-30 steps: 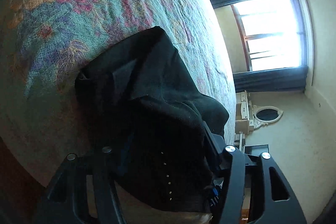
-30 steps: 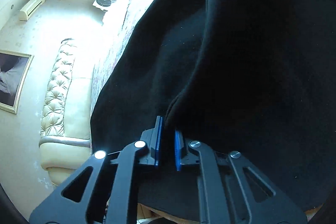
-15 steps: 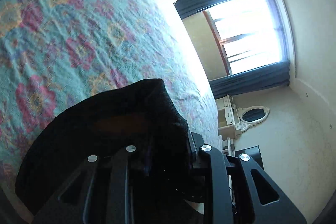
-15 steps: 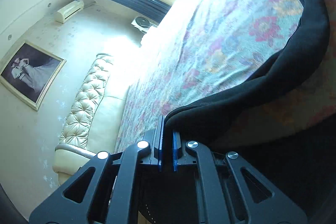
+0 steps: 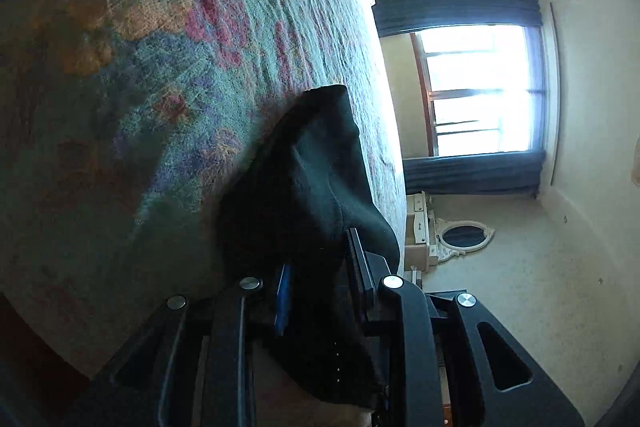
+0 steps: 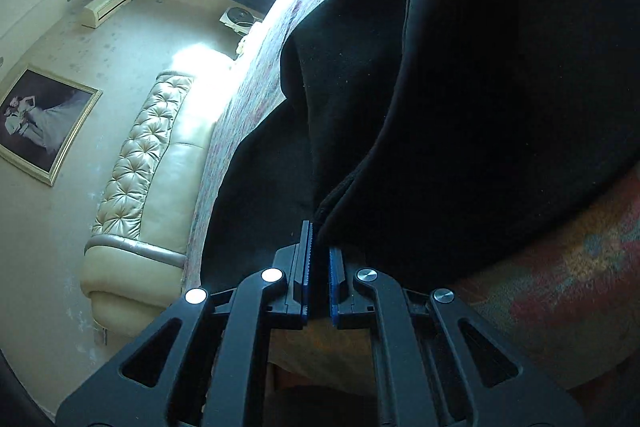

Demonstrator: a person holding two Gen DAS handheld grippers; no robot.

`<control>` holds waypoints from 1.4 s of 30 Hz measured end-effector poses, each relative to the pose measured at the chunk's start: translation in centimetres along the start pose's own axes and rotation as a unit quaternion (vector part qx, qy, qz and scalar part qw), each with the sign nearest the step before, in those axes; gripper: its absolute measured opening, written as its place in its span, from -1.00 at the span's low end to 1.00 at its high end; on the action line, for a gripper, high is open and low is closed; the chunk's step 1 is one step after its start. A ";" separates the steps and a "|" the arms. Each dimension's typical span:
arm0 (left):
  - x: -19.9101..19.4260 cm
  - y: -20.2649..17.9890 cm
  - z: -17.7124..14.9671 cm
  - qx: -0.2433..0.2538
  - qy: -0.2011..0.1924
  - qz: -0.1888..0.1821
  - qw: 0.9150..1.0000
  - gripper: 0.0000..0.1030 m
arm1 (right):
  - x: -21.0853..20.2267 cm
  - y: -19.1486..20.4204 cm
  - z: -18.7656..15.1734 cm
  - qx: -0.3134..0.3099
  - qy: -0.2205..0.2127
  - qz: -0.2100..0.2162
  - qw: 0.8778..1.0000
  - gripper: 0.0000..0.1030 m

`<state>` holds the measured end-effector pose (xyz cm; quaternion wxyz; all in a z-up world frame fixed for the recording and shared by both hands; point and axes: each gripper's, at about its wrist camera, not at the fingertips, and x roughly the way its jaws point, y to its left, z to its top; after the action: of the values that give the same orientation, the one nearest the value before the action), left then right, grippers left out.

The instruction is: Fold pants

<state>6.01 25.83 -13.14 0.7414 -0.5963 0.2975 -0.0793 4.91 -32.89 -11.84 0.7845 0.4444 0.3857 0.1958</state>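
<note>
The black pants (image 5: pixel 316 187) lie bunched on the floral bedspread (image 5: pixel 160 39) in the left wrist view. My left gripper (image 5: pixel 320 267) has its jaws set around a thick fold of the pants, with cloth filling the gap between them. In the right wrist view the pants (image 6: pixel 460 107) spread wide over the bed in layered folds. My right gripper (image 6: pixel 319 259) is shut on a thin edge of the pants, its blue pads (image 6: pixel 306 267) nearly touching.
The bed's near edge runs just below both grippers. A cream tufted headboard (image 6: pixel 148 163) stands at the bed's far end. A bright window with dark curtains (image 5: pixel 480 91), a white dresser (image 5: pixel 420 227) and an oval mirror (image 5: pixel 464 235) lie beyond the bed.
Both grippers dropped back low onto the bed with the pants after lifting them. The cloth now lies spread and folded over itself in the right wrist view.
</note>
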 end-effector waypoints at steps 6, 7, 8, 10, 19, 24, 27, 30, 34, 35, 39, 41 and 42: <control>-0.4 -3.0 0.3 0.064 0.007 0.002 0.998 -0.53 | -1.1 3.0 0.3 -0.026 -0.001 -0.001 1.000 -0.88; -0.4 -3.2 0.0 0.070 0.011 0.006 0.997 -0.53 | -1.4 2.9 0.2 -0.027 0.000 -0.001 1.000 -0.88; -0.3 -3.5 -0.3 0.071 0.014 0.010 0.997 -0.52 | -1.4 3.1 0.1 -0.028 0.001 -0.004 1.000 -0.88; 0.2 -3.4 -1.0 0.071 0.022 0.023 0.997 -0.47 | -1.2 3.1 0.1 -0.025 0.003 -0.009 1.000 -0.88; 2.7 -4.1 -5.2 0.063 0.071 0.048 0.994 -0.20 | -1.1 2.4 0.4 -0.002 0.012 -0.015 1.000 -0.88; 5.9 -5.8 -7.3 0.074 0.098 0.054 0.991 0.13 | -1.0 2.0 0.2 0.003 0.015 -0.011 1.000 -0.88; 6.9 -5.8 -7.6 0.073 0.086 0.066 0.991 0.11 | -1.0 1.6 0.1 0.007 0.015 -0.007 1.000 -0.88; 7.2 -6.3 -7.7 0.104 0.083 0.099 0.986 -0.60 | -1.3 0.9 0.2 0.008 0.015 -0.003 1.000 -0.88; 6.8 -6.0 -8.0 0.108 0.073 0.114 0.985 -0.66 | -1.7 0.3 0.2 0.008 0.019 -0.003 1.000 -0.88; 6.8 -5.9 -8.0 0.112 0.072 0.115 0.985 -0.66 | -1.6 0.1 0.1 0.009 0.021 -0.004 1.000 -0.88; 6.9 -5.5 -7.6 0.105 0.067 0.099 0.987 -0.60 | -1.5 -1.0 0.3 0.029 0.030 -0.004 0.999 -0.79; 6.2 -5.1 -7.5 0.090 0.066 0.085 0.990 -0.54 | -2.1 -0.9 0.8 0.025 0.030 -0.014 0.999 -0.69; 5.9 -5.4 -7.6 0.095 0.065 0.087 0.989 -0.52 | -2.7 -0.6 1.2 0.015 0.026 -0.024 0.999 -0.65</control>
<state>7.95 15.21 -11.03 0.7781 -0.4882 0.3869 -0.0810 4.10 -35.57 -10.80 0.7720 0.4413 0.4192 0.1832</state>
